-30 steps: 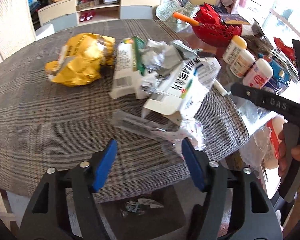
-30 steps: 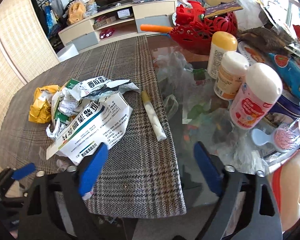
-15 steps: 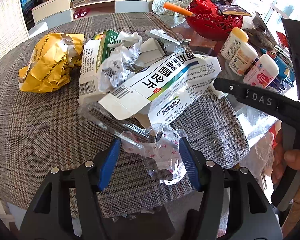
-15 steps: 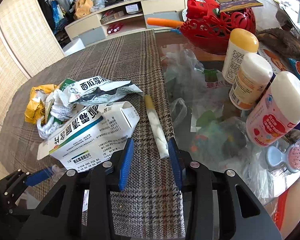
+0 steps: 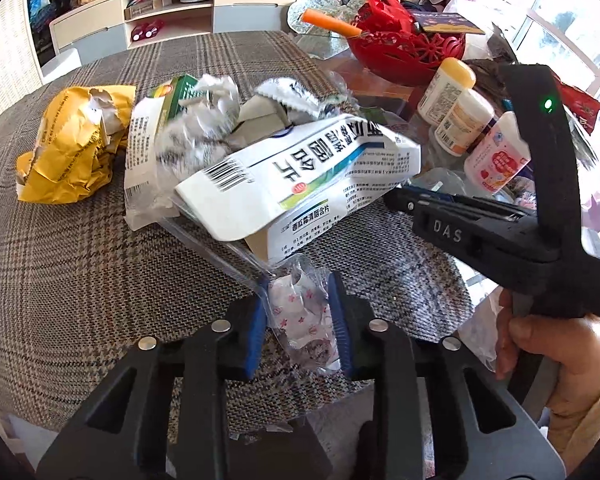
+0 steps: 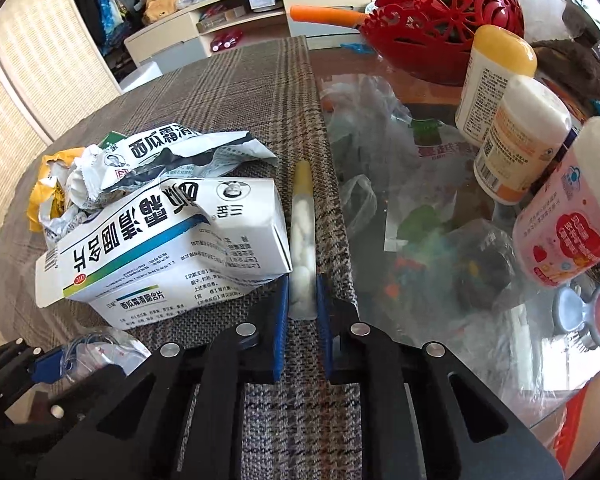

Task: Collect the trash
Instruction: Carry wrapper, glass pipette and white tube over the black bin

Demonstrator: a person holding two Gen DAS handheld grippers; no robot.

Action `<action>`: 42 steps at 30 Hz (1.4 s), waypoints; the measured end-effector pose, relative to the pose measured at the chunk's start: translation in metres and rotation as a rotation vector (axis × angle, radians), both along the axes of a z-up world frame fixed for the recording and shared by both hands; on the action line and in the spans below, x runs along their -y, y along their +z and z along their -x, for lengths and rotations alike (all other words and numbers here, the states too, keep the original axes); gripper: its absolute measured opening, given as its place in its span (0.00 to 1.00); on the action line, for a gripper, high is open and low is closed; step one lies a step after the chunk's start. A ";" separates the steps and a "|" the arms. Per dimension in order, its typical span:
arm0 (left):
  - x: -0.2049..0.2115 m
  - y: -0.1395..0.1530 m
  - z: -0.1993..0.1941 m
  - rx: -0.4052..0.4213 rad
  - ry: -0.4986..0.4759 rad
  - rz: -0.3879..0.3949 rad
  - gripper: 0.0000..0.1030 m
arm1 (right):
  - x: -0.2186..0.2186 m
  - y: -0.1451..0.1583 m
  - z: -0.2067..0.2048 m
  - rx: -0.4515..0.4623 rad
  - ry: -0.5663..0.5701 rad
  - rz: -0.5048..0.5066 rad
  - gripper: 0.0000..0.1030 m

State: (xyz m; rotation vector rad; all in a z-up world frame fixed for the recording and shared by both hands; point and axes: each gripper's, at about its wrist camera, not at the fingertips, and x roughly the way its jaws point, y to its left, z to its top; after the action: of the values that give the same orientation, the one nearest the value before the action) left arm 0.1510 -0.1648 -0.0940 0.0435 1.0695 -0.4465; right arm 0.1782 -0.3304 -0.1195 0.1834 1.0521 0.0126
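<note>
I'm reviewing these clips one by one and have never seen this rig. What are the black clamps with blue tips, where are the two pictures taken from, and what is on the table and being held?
No robot here: a person holds a hand-operated two-finger gripper in each hand, with a fisheye camera looking along its blue pads.

In the left view, the left gripper has just been closing around a clear plastic wrapper; the right hand shows at the edge.

In the right view, the right gripper has just been closing on a slim tube of white pieces.

On the plaid tablecloth lie a white medicine box, crumpled yellow paper and other torn packaging. Bottles and a red basket stand beyond.
</note>
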 end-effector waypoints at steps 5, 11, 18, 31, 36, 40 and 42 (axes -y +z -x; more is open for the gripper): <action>-0.010 0.010 0.010 0.014 0.009 -0.016 0.16 | 0.002 0.003 0.014 -0.009 -0.003 0.039 0.15; -0.028 0.015 0.024 0.028 0.033 -0.040 0.15 | 0.013 0.019 0.036 0.027 -0.033 0.040 0.15; -0.058 0.011 0.046 0.023 0.063 -0.054 0.15 | 0.010 0.023 0.070 0.013 -0.039 0.014 0.15; -0.120 -0.001 0.134 0.024 0.102 -0.049 0.15 | -0.052 0.026 0.166 0.034 0.029 -0.039 0.15; -0.141 -0.015 0.163 0.011 0.098 -0.014 0.15 | -0.082 0.007 0.188 -0.003 0.070 -0.074 0.15; -0.147 -0.035 0.175 -0.008 0.094 0.002 0.15 | -0.104 -0.015 0.199 -0.047 0.106 -0.098 0.15; -0.148 -0.047 0.178 -0.024 0.085 0.011 0.15 | -0.112 -0.025 0.201 -0.064 0.114 -0.108 0.15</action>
State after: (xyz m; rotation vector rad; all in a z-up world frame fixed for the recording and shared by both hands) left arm -0.0275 -0.0164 -0.1410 -0.0168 1.0885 -0.3765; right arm -0.0226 -0.2188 -0.1444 0.2219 1.1253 0.1680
